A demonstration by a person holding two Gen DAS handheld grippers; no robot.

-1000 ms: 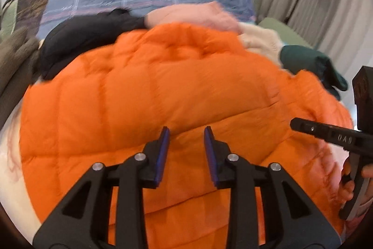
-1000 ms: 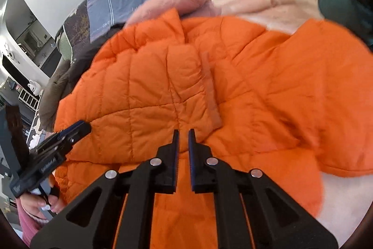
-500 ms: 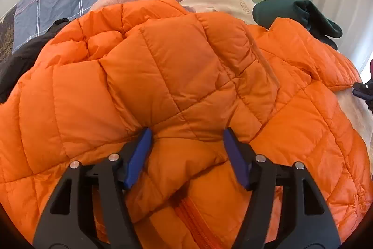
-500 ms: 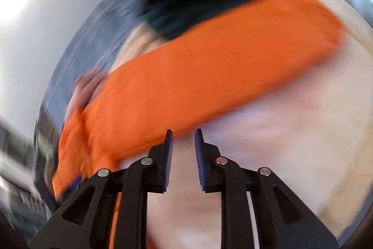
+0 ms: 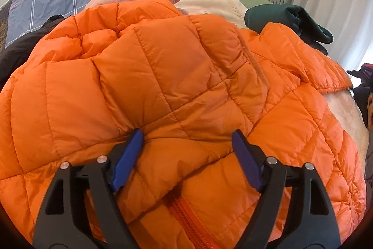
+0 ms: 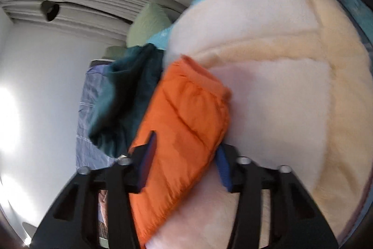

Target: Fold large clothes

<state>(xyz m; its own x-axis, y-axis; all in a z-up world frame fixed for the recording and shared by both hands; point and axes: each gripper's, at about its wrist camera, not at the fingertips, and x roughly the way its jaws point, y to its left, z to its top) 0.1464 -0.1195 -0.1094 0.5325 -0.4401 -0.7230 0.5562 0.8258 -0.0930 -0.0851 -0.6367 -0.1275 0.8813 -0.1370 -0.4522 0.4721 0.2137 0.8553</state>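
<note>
Jacket spread on bed | left gripper now spread wide over front fold by zipper, narrower 1 s ago | right gripper swung to sleeve cuff, fingers spread around it | both grips look imminent

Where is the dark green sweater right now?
In the left wrist view, the dark green sweater lies at upper right, behind the puffy orange quilted jacket and beside the cream fleece blanket.

The right tool has swung onto the orange jacket's sleeve, jaws spread.
</note>
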